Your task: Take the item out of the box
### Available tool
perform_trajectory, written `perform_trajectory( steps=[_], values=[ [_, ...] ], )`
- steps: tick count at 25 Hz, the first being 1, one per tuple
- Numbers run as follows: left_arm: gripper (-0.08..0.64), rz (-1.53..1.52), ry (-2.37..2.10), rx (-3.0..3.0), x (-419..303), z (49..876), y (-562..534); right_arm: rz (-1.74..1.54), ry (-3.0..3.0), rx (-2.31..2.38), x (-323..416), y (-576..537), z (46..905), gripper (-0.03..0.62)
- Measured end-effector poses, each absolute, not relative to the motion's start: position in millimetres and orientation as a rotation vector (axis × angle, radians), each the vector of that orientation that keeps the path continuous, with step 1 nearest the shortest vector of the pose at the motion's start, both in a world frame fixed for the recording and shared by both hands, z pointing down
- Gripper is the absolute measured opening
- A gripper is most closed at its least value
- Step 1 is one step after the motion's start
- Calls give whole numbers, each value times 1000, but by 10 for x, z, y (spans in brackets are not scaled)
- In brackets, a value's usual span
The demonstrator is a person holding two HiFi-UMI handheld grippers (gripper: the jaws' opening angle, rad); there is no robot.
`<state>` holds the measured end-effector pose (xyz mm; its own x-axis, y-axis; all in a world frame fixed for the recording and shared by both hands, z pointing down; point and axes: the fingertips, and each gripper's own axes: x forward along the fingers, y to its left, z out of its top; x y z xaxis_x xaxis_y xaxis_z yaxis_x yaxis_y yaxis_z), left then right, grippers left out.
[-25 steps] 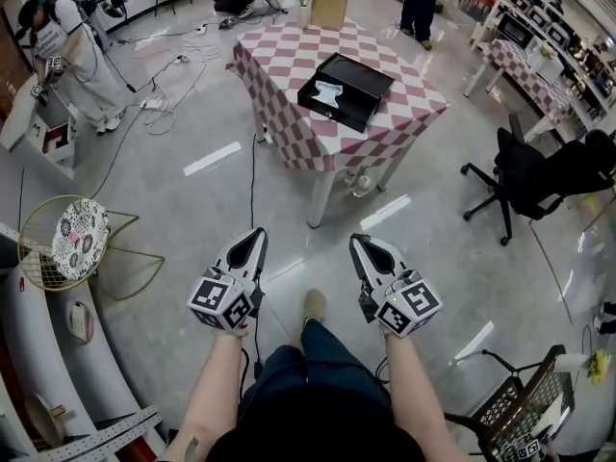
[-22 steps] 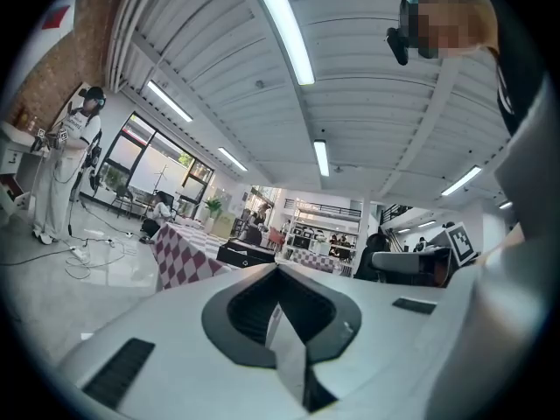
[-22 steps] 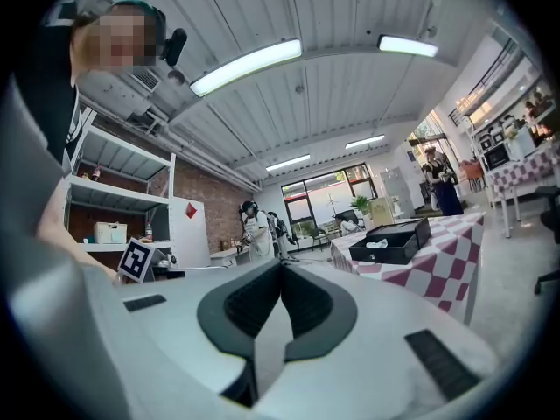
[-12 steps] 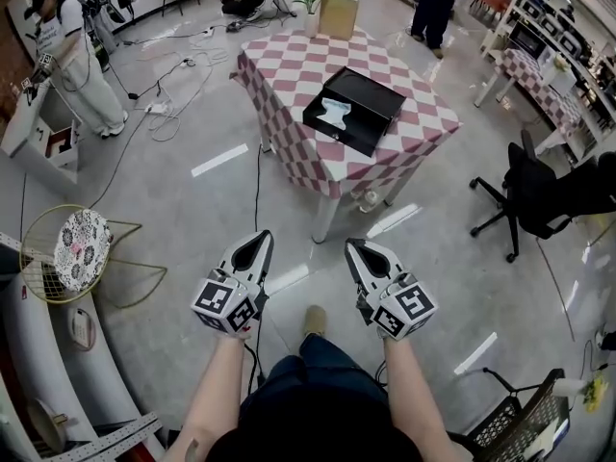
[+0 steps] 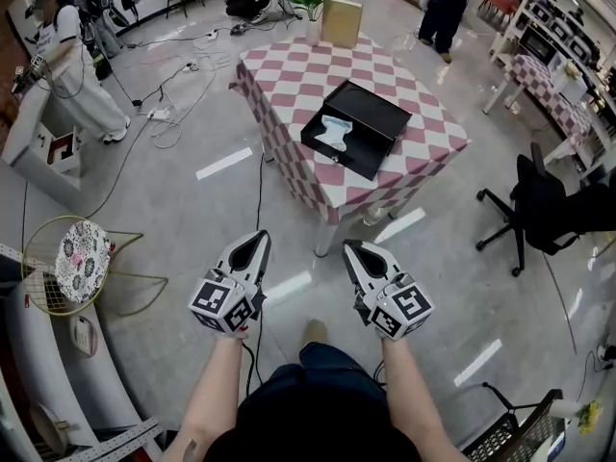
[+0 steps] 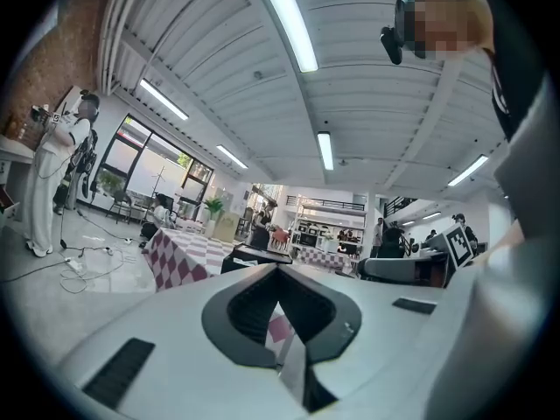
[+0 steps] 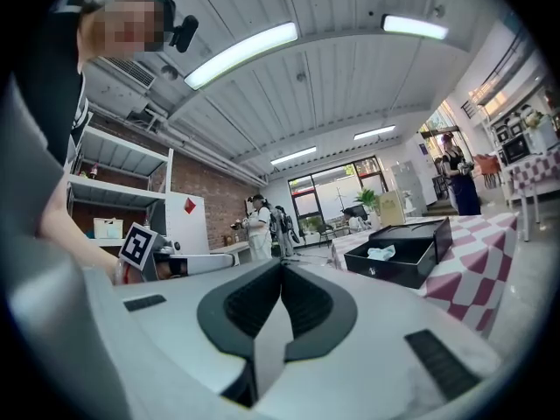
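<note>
Open-plan workshop, grey floor, checked table (image 5: 289, 70) ahead.
Left gripper (image 5: 257, 237): jaws together, nothing between them.
Right gripper (image 5: 349, 248): likewise closed and empty. Both are low over the floor, well apart from the table.
Black box (image 5: 371, 112): lid raised, on the table near its front corner.
Item (image 5: 334, 131): pale, crumpled, probably soft, lying inside the box.
Hazards, as judged: a cable (image 5: 257, 186) trails across the floor toward the table and could catch a foot on the approach. Jaws not parted in time would only shove the item aside. A shallow pinch may let it slip — or drag the box along.
</note>
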<state>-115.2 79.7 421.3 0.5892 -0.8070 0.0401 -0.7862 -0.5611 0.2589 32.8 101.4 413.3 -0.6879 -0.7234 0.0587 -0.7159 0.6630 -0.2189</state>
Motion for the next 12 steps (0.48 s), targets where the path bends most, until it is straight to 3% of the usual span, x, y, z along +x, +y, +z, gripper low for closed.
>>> perform_trajectory(
  steps=[12],
  values=[
    [2, -107, -1348, 2557, -954, 4282, 287, -365, 2813, -1200, 599, 429, 4168, 6]
  ],
)
